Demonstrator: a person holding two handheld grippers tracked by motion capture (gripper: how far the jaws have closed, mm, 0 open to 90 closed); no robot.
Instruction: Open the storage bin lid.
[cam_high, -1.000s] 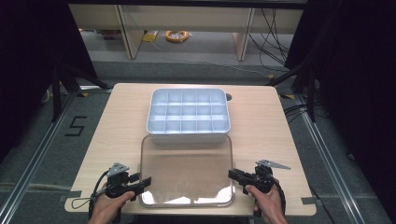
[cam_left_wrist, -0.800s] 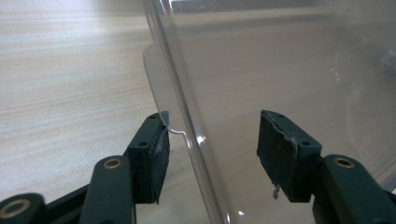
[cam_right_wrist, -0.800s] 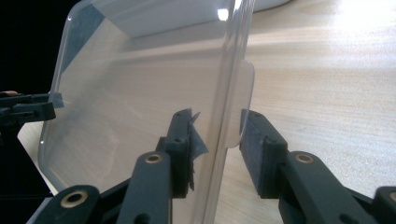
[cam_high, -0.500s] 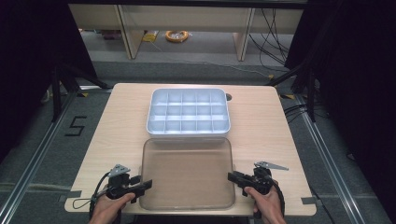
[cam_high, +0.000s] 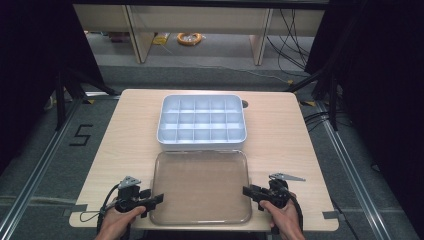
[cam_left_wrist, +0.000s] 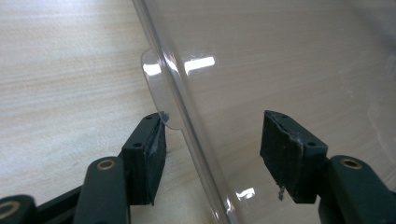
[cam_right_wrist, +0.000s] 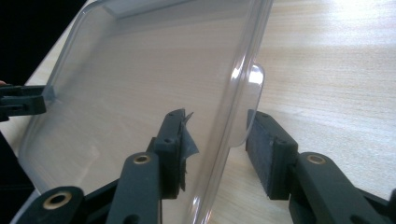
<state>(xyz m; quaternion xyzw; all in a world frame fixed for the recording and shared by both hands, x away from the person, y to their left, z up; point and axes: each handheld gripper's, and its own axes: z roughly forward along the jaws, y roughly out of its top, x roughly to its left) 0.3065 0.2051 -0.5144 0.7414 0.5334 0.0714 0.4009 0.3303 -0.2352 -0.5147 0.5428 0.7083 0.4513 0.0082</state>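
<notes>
A clear plastic lid (cam_high: 200, 185) lies flat on the wooden table (cam_high: 130, 130), just in front of a white compartment box (cam_high: 202, 122). My left gripper (cam_high: 159, 200) straddles the lid's left rim. In the left gripper view its jaws (cam_left_wrist: 215, 120) stand apart on either side of the lid's edge (cam_left_wrist: 280, 56) and small tab (cam_left_wrist: 156, 88); they have just been opening. My right gripper (cam_high: 246, 191) straddles the right rim. Its jaws (cam_right_wrist: 217, 117) have also just been opening, with gaps around the lid (cam_right_wrist: 140, 70) and its tab (cam_right_wrist: 254, 93).
The table's front edge runs right under both hands. The left gripper (cam_right_wrist: 21, 100) shows across the lid in the right gripper view. Bare wood flanks the box left and right. A small round hole (cam_high: 244, 104) sits behind the box.
The lid, held slightly raised and glinting a second ago, now rests flat on the table. Both grippers' jaws have spread apart off its rims. The hands stayed where they were.
</notes>
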